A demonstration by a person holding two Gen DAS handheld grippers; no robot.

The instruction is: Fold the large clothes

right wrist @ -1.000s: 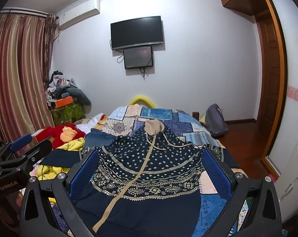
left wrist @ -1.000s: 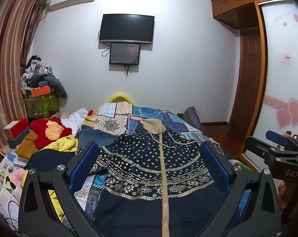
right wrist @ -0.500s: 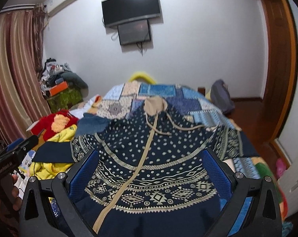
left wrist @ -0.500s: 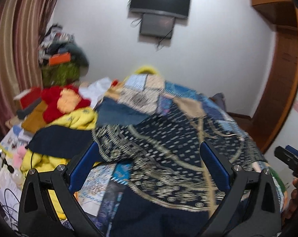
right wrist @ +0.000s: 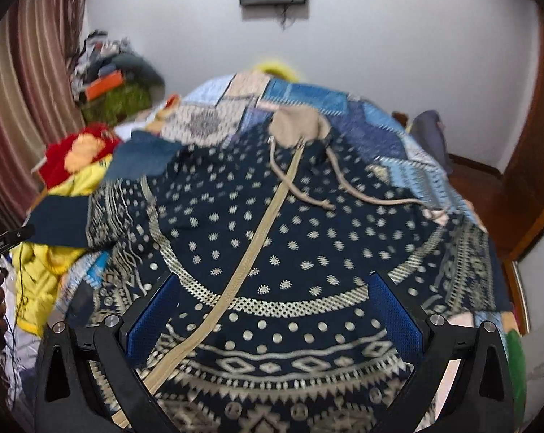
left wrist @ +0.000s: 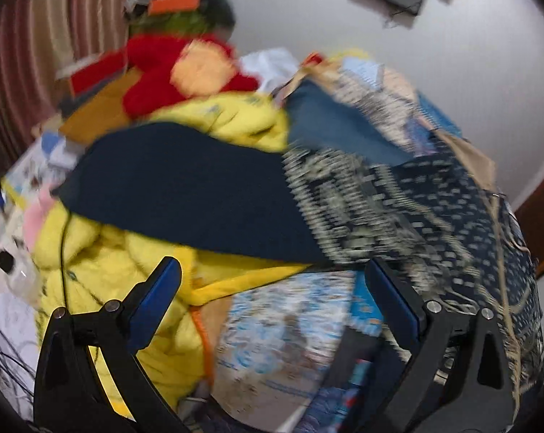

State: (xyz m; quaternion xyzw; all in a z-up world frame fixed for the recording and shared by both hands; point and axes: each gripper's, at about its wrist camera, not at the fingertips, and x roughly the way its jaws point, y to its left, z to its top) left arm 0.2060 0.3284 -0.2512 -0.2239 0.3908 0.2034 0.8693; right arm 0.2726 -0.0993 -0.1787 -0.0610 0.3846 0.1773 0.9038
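A large navy hooded garment [right wrist: 293,245] with cream patterns, a tan zip strip and tan drawstrings lies spread flat on the bed. Its plain navy left sleeve [left wrist: 185,187] stretches out over a yellow jacket [left wrist: 102,263]. My left gripper [left wrist: 272,299] is open and empty, just short of the sleeve's lower edge. My right gripper [right wrist: 272,310] is open and empty, low over the garment's lower front. The left gripper shows at the far left of the right wrist view [right wrist: 4,241].
A patchwork quilt [right wrist: 308,97] covers the bed. A red and orange plush toy [left wrist: 185,68] and a pile of clothes [right wrist: 116,68] sit at the left. A striped curtain [right wrist: 22,83] hangs at the left. A wooden door [right wrist: 535,151] stands at the right.
My left gripper has swung left and down toward the navy sleeve and yellow jacket. My right gripper has dropped closer to the garment's front. Both stay open.
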